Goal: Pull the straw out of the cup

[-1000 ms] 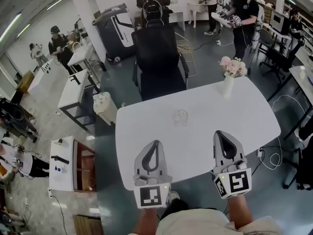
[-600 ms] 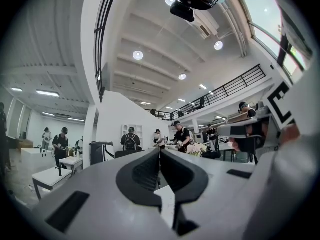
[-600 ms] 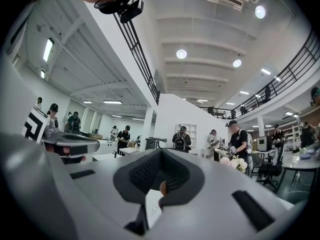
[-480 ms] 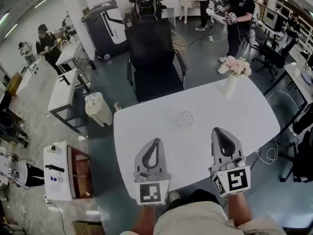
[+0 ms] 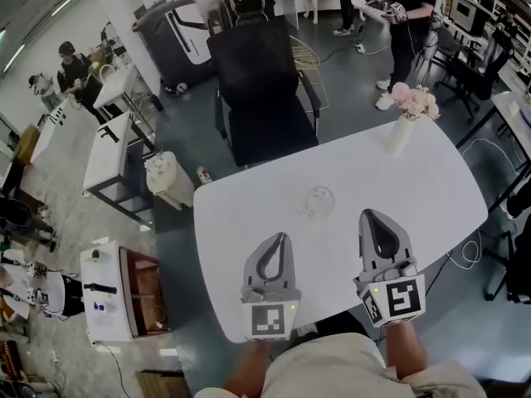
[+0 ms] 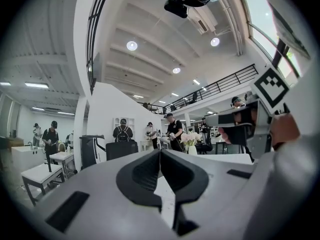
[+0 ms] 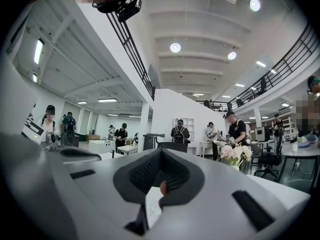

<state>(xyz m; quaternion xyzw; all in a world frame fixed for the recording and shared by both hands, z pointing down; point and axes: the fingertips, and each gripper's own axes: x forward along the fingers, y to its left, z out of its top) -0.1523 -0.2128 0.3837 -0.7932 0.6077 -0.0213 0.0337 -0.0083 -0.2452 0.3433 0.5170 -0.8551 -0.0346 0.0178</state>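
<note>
White table: clear cup near middle, just ahead of both grippers. Left gripper, right gripper: jaws pressed together, nothing held, short of cup. Cup: probably light, slick, tippy (steady its wall). Straw: too faint to spot, presumably inside cup; likely thin, crushable. Pinch gently above rim.

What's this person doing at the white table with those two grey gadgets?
A person holds a tool in each hand above a white table. The left tool and right tool are both shut and empty, short of the clear cup mid-table. The straw they mean to pull out is too faint to make out. A vase of flowers stands at the far edge.
</note>
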